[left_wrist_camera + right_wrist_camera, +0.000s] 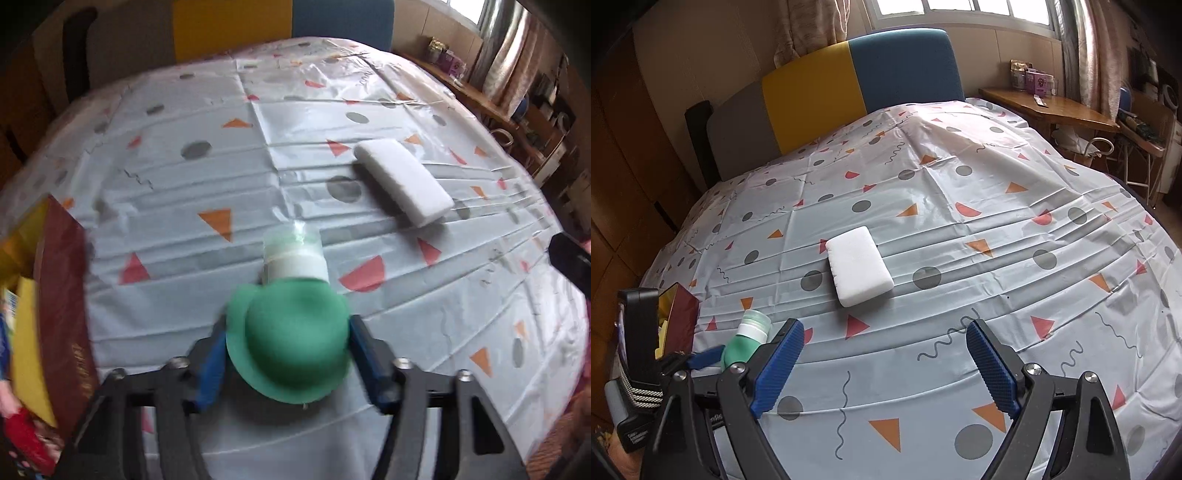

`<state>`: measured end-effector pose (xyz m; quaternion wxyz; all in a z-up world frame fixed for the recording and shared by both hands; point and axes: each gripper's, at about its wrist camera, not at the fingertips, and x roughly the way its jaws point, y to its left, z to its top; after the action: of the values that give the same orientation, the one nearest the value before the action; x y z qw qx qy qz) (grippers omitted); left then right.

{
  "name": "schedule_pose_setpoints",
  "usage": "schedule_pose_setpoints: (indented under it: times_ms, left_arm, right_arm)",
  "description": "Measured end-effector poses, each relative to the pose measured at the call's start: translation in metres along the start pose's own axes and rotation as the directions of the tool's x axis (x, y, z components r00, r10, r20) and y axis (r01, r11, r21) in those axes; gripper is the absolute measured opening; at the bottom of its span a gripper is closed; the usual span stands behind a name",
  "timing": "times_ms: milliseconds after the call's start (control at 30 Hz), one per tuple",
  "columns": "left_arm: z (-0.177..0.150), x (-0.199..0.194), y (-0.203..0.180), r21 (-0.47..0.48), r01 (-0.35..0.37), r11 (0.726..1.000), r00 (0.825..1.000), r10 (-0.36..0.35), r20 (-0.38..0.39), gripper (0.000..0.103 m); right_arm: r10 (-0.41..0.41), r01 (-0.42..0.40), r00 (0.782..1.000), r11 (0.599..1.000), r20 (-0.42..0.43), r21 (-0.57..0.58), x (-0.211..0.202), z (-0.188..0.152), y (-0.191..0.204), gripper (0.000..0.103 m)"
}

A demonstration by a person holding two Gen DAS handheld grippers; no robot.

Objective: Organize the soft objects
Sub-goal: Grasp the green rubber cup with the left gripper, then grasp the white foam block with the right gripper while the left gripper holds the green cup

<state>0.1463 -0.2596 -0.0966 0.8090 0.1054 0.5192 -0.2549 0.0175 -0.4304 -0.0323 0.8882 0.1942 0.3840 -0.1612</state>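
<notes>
A green soft squeeze bottle (291,332) with a white collar and a clear cap lies between the blue pads of my left gripper (291,363), cap pointing away from me. Both pads press on its sides, just above the patterned sheet (184,258). The right wrist view shows the same bottle (738,347) at the lower left. A white sponge block (402,181) lies flat on the sheet beyond and to the right. My right gripper (884,354) stands open over the sheet with nothing between its fingers, the sponge (858,266) a short way ahead of it.
A maroon box (62,295) with a yellow inside stands at the left edge of the bed, close to my left gripper. A grey, yellow and blue headboard (812,103) closes the far end. A wooden desk (1049,107) and a chair stand to the right.
</notes>
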Motion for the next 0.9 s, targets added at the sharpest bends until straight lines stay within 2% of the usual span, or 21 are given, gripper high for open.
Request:
schedule_pose_setpoints:
  times_ms: [67, 233, 400, 533, 700, 900]
  left_arm:
    - [-0.009, -0.006, -0.003, 0.018, -0.022, 1.0, 0.999, 0.022, 0.023, 0.046]
    - [-0.048, -0.024, -0.009, 0.069, 0.008, 0.998, 1.0, -0.01, 0.029, 0.046]
    - [-0.092, -0.04, -0.016, 0.145, 0.008, 0.989, 0.997, -0.018, 0.071, 0.046]
    - [-0.094, -0.039, -0.014, 0.143, 0.022, 0.989, 0.996, -0.034, 0.083, 0.046]
    - [-0.094, -0.039, -0.013, 0.152, 0.035, 0.988, 0.995, -0.049, 0.088, 0.046]
    - [-0.095, -0.039, -0.01, 0.144, 0.045, 0.989, 0.993, -0.06, 0.1, 0.046]
  right_arm:
    - [-0.008, 0.008, 1.0, 1.0, -0.001, -0.007, 0.001, -0.001, -0.001, 0.09]
    - [-0.032, 0.032, 0.999, 0.999, -0.021, -0.01, 0.007, -0.002, -0.005, 0.09]
    - [-0.008, 0.009, 0.996, 1.0, -0.094, 0.007, 0.022, -0.01, -0.006, 0.09]
    - [0.057, -0.048, 0.984, 0.997, -0.17, 0.053, 0.036, -0.016, -0.006, 0.09]
    - [0.055, -0.062, 0.98, 0.998, -0.19, -0.029, 0.052, 0.003, 0.013, 0.09]
    - [-0.031, 0.002, 0.973, 0.992, -0.23, -0.123, 0.111, 0.048, 0.039, 0.09]
